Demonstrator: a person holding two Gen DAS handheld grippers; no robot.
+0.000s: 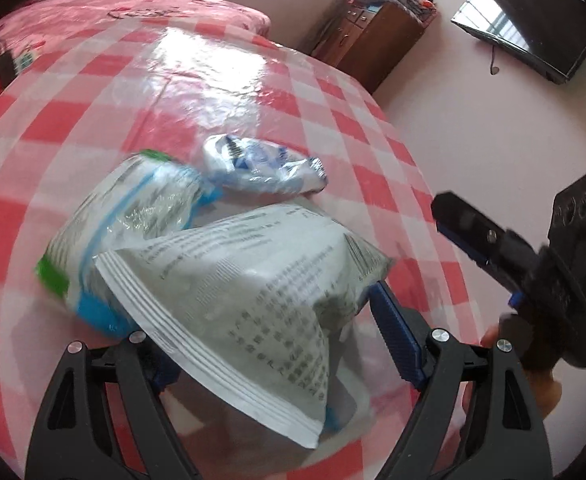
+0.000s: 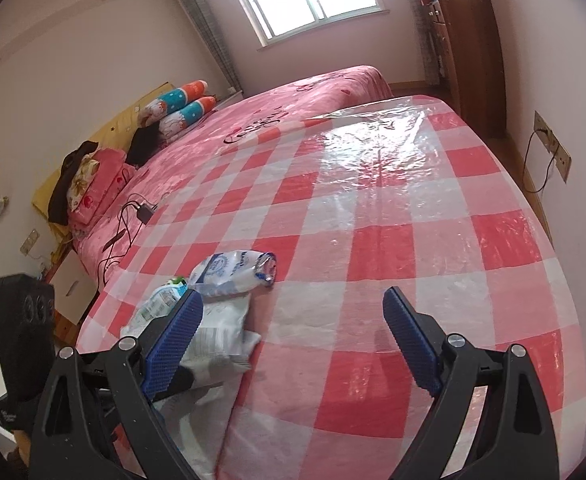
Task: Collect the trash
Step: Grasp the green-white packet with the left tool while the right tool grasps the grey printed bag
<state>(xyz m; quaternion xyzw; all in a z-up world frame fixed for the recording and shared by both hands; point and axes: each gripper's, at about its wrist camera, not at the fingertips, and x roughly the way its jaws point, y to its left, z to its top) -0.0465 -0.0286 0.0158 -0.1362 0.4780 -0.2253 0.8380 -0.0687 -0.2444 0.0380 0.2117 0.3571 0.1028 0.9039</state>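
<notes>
Three pieces of trash lie on the red-and-white checked table [image 1: 93, 128]. A grey printed foil bag [image 1: 253, 292] sits between the fingers of my left gripper [image 1: 269, 344], whose jaws stand apart around it; whether they press on it I cannot tell. A clear wrapper with green and blue print [image 1: 133, 216] lies to its left, a crumpled white-and-blue wrapper [image 1: 261, 168] beyond. My right gripper [image 2: 293, 320] is open and empty over the table, right of the trash [image 2: 233, 272]; it also shows at the right edge of the left wrist view [image 1: 493, 248].
A bed with a pink cover [image 2: 221, 132] adjoins the table on the left, with pillows [image 2: 181, 108] and a charger with cable [image 2: 141, 212]. A wooden cabinet [image 2: 465, 40] stands at the back right. A dark TV [image 1: 533, 20] hangs on the wall.
</notes>
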